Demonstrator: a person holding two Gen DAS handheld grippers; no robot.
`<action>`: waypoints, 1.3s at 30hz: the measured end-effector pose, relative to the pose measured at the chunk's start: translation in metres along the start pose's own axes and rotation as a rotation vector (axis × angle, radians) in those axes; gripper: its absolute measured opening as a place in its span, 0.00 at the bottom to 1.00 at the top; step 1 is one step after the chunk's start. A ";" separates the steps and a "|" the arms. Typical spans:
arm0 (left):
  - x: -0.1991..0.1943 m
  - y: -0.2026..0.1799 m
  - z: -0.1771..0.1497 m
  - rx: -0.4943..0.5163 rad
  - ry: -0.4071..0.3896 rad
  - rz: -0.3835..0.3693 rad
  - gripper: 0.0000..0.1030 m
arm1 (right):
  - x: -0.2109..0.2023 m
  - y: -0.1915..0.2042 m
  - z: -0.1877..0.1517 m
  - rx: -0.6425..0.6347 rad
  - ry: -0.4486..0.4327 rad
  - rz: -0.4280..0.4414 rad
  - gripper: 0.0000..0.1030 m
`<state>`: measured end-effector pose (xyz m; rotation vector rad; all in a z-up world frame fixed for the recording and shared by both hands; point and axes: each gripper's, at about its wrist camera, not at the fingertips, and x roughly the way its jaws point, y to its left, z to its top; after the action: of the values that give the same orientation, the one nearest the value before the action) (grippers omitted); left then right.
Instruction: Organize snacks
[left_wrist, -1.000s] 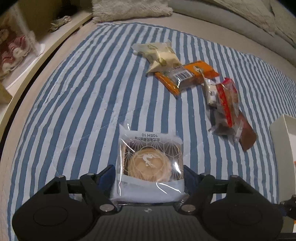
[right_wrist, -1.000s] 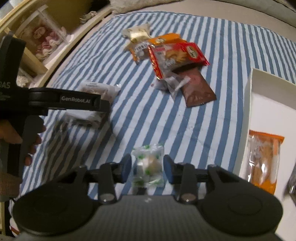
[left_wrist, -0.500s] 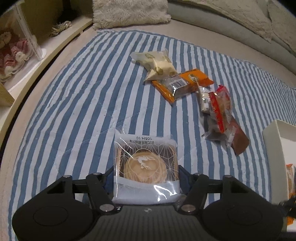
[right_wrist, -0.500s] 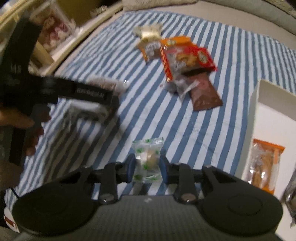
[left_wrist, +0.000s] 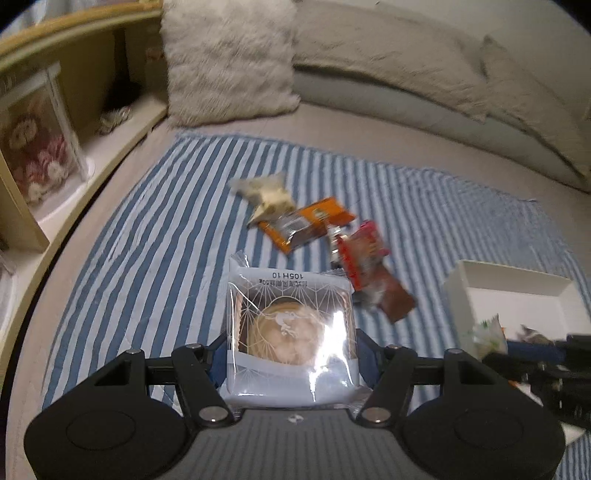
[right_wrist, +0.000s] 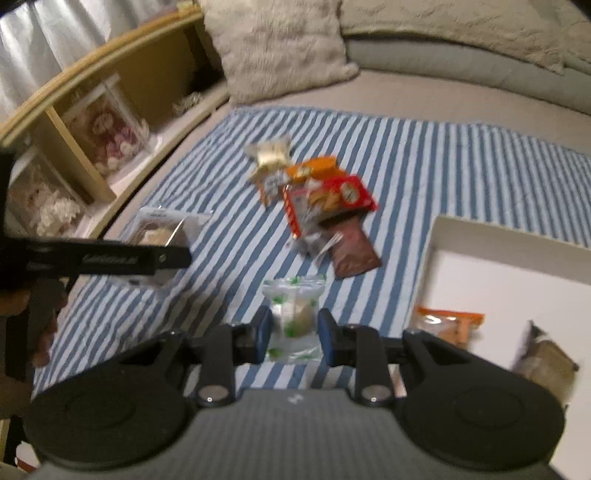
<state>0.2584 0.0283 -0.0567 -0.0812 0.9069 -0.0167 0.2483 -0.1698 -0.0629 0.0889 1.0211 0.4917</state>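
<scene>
Your left gripper (left_wrist: 291, 354) is clamped on a clear-wrapped round pastry (left_wrist: 290, 325), held clear of the striped blanket (left_wrist: 155, 258). Your right gripper (right_wrist: 294, 334) pinches a small clear packet with green marks (right_wrist: 293, 314), pads pressed on both sides, also lifted off the blanket. The white box (right_wrist: 517, 295) sits to the right, holding an orange packet (right_wrist: 448, 325) and a brown one (right_wrist: 546, 360). Farther off, near mid-blanket, lie the loose snacks: a cream packet (left_wrist: 267, 192), an orange wrapper (left_wrist: 306, 223), a red pack (right_wrist: 328, 201) and a brown pouch (right_wrist: 352, 254), overlapping.
</scene>
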 end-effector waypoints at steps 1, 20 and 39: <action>-0.005 -0.002 -0.001 0.003 -0.009 -0.008 0.64 | -0.007 -0.002 0.000 0.004 -0.019 -0.001 0.32; -0.063 -0.083 -0.012 0.043 -0.147 -0.203 0.64 | -0.091 -0.050 -0.023 0.040 -0.210 -0.121 0.32; -0.018 -0.197 -0.045 0.158 0.083 -0.396 0.64 | -0.140 -0.113 -0.063 0.159 -0.237 -0.247 0.32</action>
<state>0.2154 -0.1703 -0.0547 -0.1123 0.9580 -0.4626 0.1757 -0.3401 -0.0185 0.1571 0.8230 0.1692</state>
